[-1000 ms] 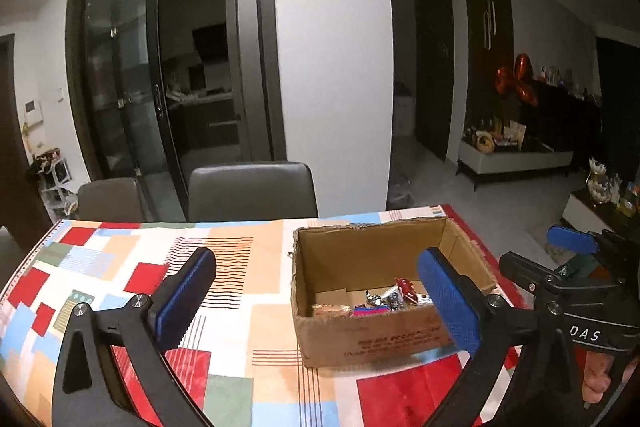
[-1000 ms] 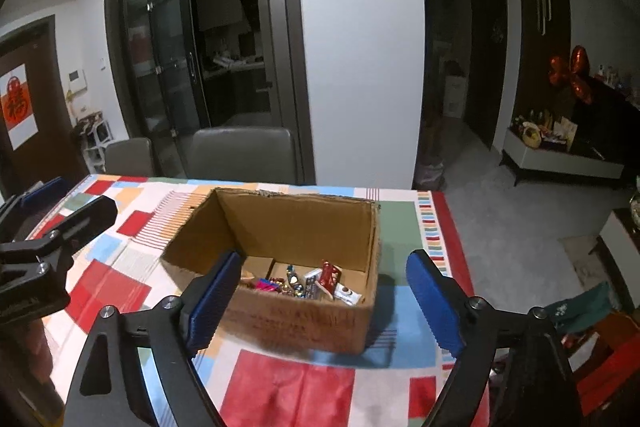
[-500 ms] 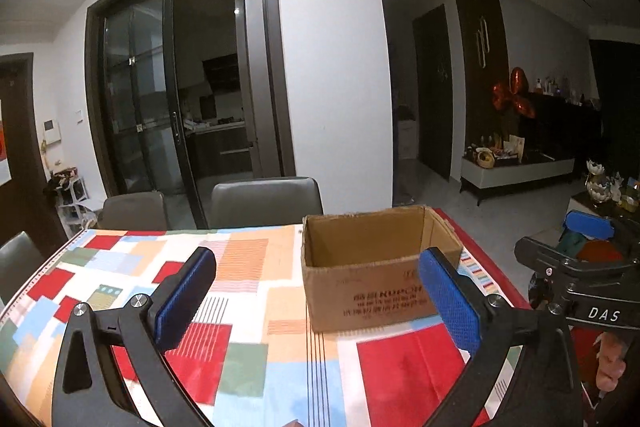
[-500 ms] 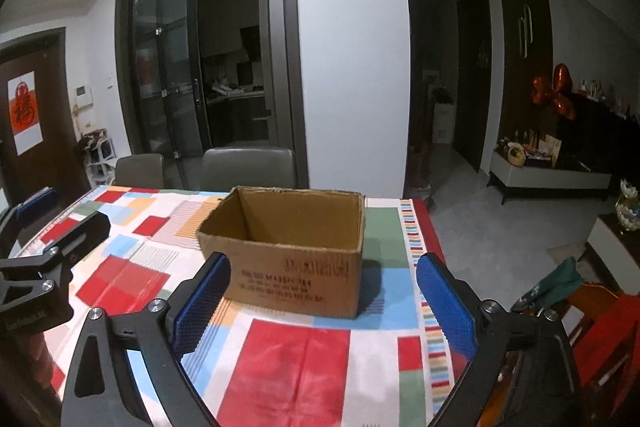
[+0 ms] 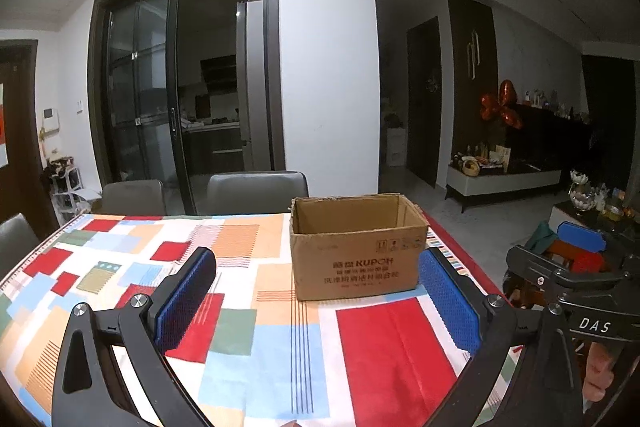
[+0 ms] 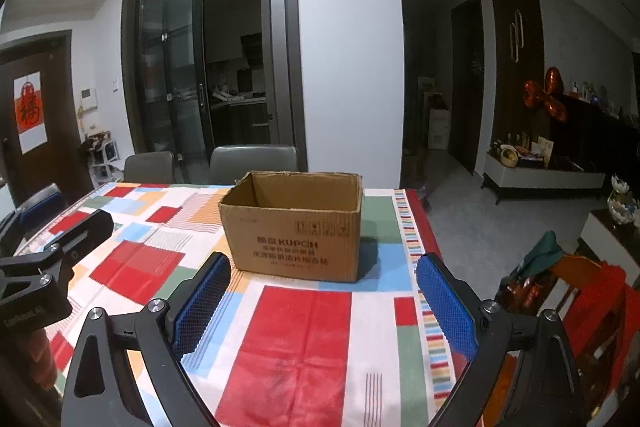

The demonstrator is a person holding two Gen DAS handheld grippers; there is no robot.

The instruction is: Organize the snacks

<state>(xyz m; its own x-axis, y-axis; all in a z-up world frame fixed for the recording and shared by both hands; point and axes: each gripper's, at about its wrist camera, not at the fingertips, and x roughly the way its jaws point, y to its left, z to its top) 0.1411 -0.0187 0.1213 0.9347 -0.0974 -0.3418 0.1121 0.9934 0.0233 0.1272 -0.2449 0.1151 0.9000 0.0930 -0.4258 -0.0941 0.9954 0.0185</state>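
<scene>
Both grippers hang spread wide and empty over the patchwork tablecloth (image 5: 360,355): left gripper (image 5: 318,297), right gripper (image 6: 322,301). At twelve o'clock of them stands the open cardboard box (image 6: 294,227), upright, its contents hidden from this low angle.

dim indoor light comes from the ceiling, with a lamp glowing at the top left. the box (image 6: 294,227) casts a soft shadow rightward on the tablecloth (image 6: 288,339). fisheye bending and dark vignetting fill the corners.

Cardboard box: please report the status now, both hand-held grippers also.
Left hand-held gripper open, holding nothing. Right hand-held gripper open, holding nothing. Cardboard box upright on the tablecloth, top open, contents hidden from these views. Nothing between grippers and box.
</scene>
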